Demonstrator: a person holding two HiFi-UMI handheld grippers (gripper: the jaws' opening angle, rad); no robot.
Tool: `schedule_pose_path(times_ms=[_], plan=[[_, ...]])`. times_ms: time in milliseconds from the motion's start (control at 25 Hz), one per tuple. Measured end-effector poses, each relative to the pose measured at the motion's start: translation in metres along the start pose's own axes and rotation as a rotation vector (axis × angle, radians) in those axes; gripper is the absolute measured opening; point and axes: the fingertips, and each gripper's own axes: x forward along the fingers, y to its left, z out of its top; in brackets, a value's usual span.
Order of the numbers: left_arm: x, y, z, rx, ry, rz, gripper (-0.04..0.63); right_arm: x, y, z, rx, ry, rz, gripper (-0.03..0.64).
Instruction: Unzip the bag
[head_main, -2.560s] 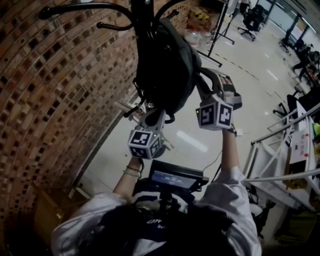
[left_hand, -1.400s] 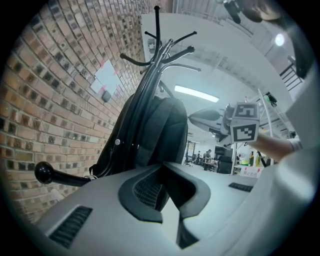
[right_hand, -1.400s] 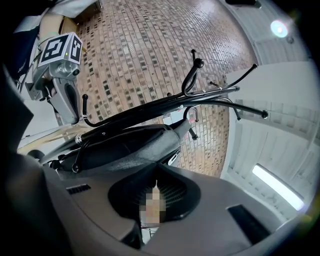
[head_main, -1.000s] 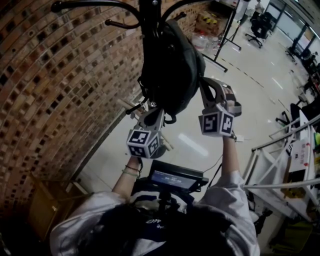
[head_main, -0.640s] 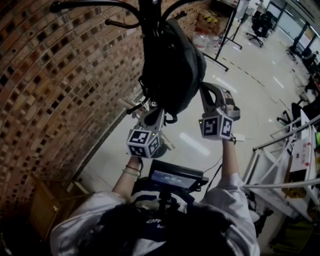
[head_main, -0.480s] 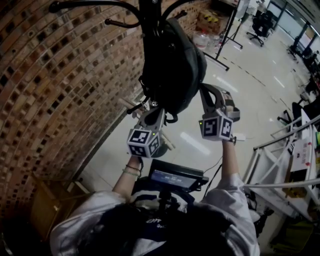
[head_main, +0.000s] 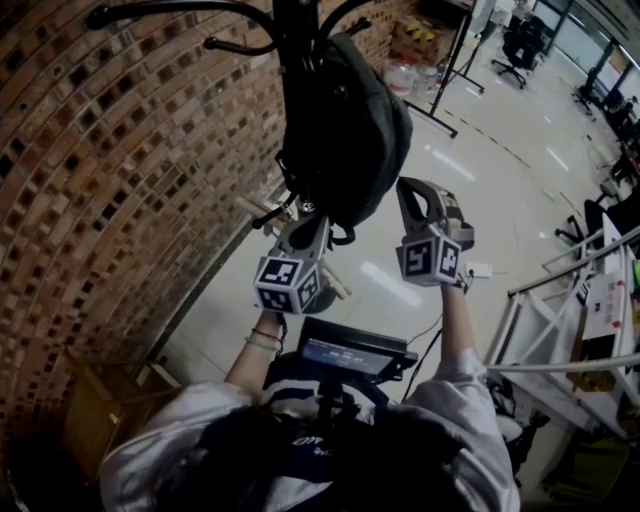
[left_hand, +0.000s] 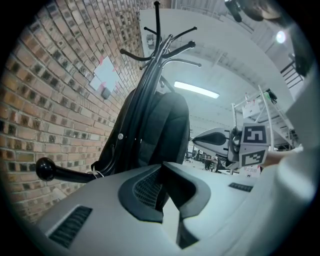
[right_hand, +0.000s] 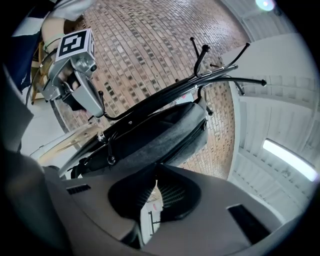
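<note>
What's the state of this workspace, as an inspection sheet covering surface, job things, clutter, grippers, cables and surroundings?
Surface: no table; pale glossy floor below.
Job's things: dark backpack hanging on a black coat rack.
Clutter: brown box by the wall.
Grippers: left gripper closed on the backpack's lower edge; right gripper closed at its side, pinched part too small to name.
Cables: one thin lead beside the chest screen.
Surroundings: brick wall, office chairs, metal racking.

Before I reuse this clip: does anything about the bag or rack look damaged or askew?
Nothing stands out. The black bag hangs from the coat rack by the brick wall, with no tear or spill visible.
</note>
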Motion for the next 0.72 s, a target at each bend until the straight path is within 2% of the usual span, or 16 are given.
schedule_pose_path(times_ms=[720], plan=[[0.004,-0.001,-0.006,-0.014,0.023,0.0,0.009,0.009,0.043,-0.034,0.081,0.058,0.079,0.014]])
